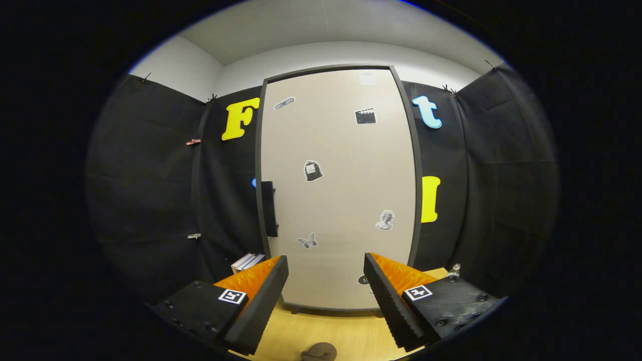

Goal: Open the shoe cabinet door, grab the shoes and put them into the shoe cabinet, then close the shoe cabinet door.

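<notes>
A: We see the cabinet (341, 190) straight ahead, beyond the tool (326, 296). Its door (346, 150) is shut, pale beige in a dark frame, and it stands on the wooden floor (326, 333).

B: And the tool?

A: We hold it wide, with nothing between the fingers (261, 301). Their ribbed black pads face each other across a broad gap, with orange behind them. Each finger carries a small square black-and-white marker (233, 296) on top.

B: Any writing we can read?

A: None that we can make out. The door bears stickers: a clapperboard (365, 116), a bag-like shape (313, 171), a bust (385, 220), a butterfly (307, 241) and a plaster-like strip (284, 103). The bag sticker has a pale tag, but it is too small to read. A pale sheet (367, 77) near the door's top is also too faint.

B: The handle?

A: A dark block (269, 208) on the door's left edge, about mid-height. We take it for the handle, though its shape is hard to tell.

B: The shoes?

A: We cannot pick them out for sure. A grey rounded thing (319, 352) lies on the floor between the fingers, nearer us than their tips, cut off below. It could be a shoe; we cannot tell.

B: Anything half hidden?

A: Some flat white things (248, 261) show left of the cabinet, behind the left finger. Another round sticker (363, 280) low on the door is partly covered by the right finger.
</notes>
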`<state>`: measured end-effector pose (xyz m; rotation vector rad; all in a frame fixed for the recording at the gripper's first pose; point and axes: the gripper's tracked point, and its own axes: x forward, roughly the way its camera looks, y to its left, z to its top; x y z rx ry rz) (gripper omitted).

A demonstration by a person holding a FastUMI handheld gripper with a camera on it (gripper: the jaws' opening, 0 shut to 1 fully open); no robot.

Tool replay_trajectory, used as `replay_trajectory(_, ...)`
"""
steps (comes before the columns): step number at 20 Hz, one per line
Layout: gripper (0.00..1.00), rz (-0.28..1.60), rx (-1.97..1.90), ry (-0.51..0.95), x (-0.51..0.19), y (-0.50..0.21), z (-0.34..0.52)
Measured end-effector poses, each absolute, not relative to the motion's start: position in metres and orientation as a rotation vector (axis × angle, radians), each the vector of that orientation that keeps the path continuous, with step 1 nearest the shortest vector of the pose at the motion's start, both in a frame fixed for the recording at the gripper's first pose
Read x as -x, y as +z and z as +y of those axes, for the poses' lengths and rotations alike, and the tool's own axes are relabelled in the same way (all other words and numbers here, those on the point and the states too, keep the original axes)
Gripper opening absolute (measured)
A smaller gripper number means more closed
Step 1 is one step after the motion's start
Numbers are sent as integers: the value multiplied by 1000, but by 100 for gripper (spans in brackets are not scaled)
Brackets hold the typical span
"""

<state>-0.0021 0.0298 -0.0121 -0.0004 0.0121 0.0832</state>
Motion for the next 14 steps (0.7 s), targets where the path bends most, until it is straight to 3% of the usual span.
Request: replay_trajectory(14, 98, 47, 0, -52, -108, -35, 142)
